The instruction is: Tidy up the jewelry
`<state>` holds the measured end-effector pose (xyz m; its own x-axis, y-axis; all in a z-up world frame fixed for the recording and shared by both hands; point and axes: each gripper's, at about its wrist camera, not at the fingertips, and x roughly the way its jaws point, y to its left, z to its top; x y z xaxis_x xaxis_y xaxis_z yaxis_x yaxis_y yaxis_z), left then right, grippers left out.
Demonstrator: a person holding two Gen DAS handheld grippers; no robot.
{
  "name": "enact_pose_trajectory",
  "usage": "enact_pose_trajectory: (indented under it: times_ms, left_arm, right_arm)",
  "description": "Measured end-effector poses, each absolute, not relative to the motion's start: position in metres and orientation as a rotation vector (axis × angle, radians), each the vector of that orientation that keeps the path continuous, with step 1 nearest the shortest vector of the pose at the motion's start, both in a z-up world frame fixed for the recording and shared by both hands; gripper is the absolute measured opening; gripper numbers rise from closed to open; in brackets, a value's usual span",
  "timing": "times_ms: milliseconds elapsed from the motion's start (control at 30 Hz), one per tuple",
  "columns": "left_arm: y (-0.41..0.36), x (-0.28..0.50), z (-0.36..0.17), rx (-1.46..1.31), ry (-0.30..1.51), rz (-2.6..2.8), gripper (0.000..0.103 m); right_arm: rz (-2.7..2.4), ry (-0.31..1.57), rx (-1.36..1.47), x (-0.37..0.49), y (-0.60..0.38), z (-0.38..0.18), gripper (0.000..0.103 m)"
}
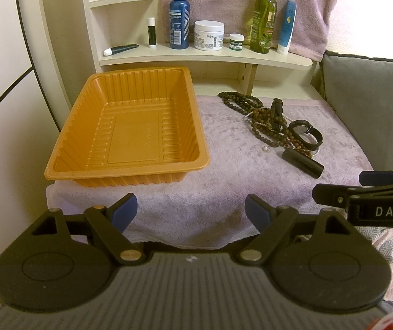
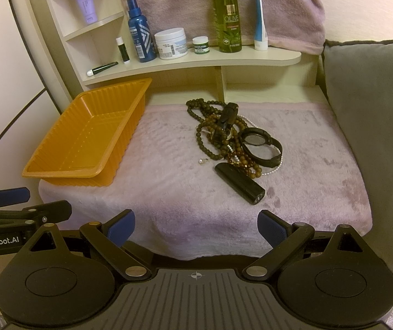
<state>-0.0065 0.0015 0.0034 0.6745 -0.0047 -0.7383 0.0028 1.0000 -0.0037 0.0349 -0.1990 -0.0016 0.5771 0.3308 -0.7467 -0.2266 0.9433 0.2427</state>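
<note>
**Tangled jewelry waits, tray empty**

Left wrist view: the left tool point(image 1: 191, 209) sits at the bottom centre, jaws spread wide and holding nothing. The orange tray point(image 1: 59, 162) lies left of centre on the lilac towel point(image 1: 224, 192); the jewelry pile point(image 1: 273, 121) lies right of centre.

Right wrist view: the right tool point(image 2: 196, 227) is likewise spread and empty. Bead strands point(image 2: 210, 126), a watch point(image 2: 259, 143) and a black case point(image 2: 240, 183) overlap mid-frame, so lifting one could likely drag others; the tiny loose earring point(image 2: 202, 161) could slip away.
</note>
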Motion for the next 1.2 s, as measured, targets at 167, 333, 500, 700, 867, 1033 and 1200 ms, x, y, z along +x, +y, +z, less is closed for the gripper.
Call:
enact_pose_trajectory:
  times_ms: [167, 333, 500, 700, 867, 1033, 1200]
  left_arm:
    - [0.002, -0.01, 0.005, -0.003, 0.831, -0.004, 0.084]
    - [0.003, -0.013, 0.006, -0.004, 0.836, -0.006, 0.084]
    - [0.006, -0.012, 0.003, -0.022, 0.845, -0.008, 0.084]
    - [0.013, -0.01, -0.001, -0.028, 0.848, 0.004, 0.084]
    - [0.027, -0.009, -0.004, -0.059, 0.858, 0.041, 0.084]
    - [0.053, -0.009, -0.009, -0.131, 0.818, 0.114, 0.082]
    - [0.073, -0.01, -0.014, -0.185, 0.733, 0.234, 0.073]
  right_arm:
    - [0.327, 0.898, 0.126, 0.035, -0.199, -0.002, 0.096]
    - [0.327, 0.899, 0.126, 0.034, -0.2, -0.002, 0.096]
    - [0.332, 0.896, 0.133, 0.033, -0.198, 0.0, 0.096]
    - [0.357, 0.865, 0.141, 0.039, -0.201, -0.005, 0.096]
    - [0.377, 0.835, 0.177, 0.043, -0.207, -0.009, 0.095]
    - [0.374, 0.805, 0.207, 0.052, -0.217, -0.016, 0.095]
    - [0.339, 0.791, 0.23, 0.062, -0.23, -0.023, 0.095]
